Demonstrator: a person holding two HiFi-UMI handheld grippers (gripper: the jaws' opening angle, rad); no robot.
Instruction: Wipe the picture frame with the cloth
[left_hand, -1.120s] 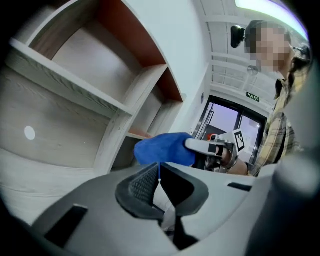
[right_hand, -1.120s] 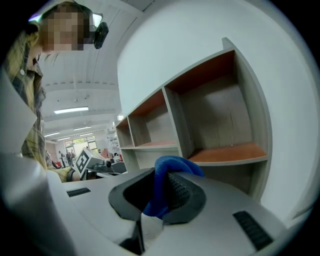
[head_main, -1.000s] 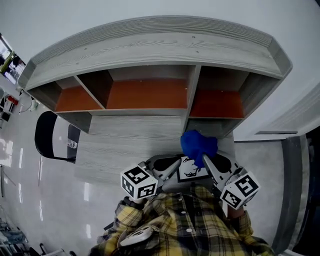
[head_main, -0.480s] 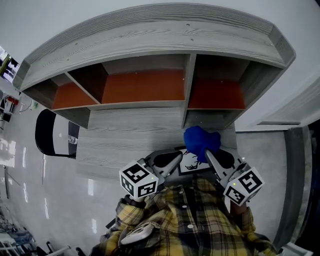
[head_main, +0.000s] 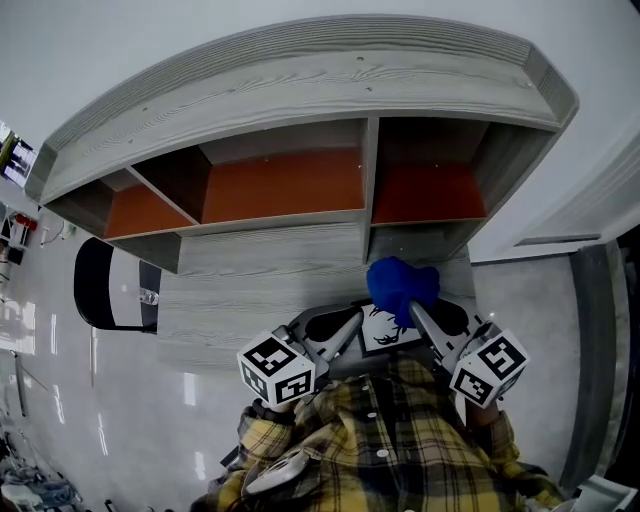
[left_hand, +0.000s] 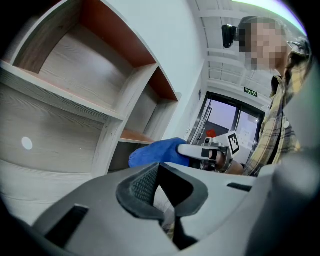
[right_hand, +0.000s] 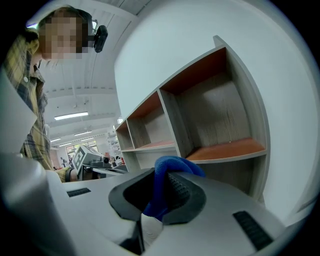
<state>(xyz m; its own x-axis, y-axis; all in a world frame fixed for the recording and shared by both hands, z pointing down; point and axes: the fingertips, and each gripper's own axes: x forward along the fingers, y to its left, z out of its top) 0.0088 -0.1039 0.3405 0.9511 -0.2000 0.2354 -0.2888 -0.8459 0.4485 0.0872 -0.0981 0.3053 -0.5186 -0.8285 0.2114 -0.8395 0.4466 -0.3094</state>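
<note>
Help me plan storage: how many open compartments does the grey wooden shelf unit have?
3, side by side in the grey wooden shelf unit: the left compartment, the middle compartment and the right compartment. None appears hidden in the head view.

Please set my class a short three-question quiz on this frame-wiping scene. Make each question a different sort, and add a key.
1. Multiple choice: what is the right gripper shut on?
A) the blue cloth
B) a sponge
C) nothing

2. True or false: the left gripper is up inside the shelf unit, far from the picture frame.

3. Short answer: how many open compartments does the shelf unit show in the head view?

Key
1. A. The cloth is bunched between its jaws.
2. False. Its shut jaws are at the picture frame's left edge, in front of the shelf unit.
3. Three.
</note>
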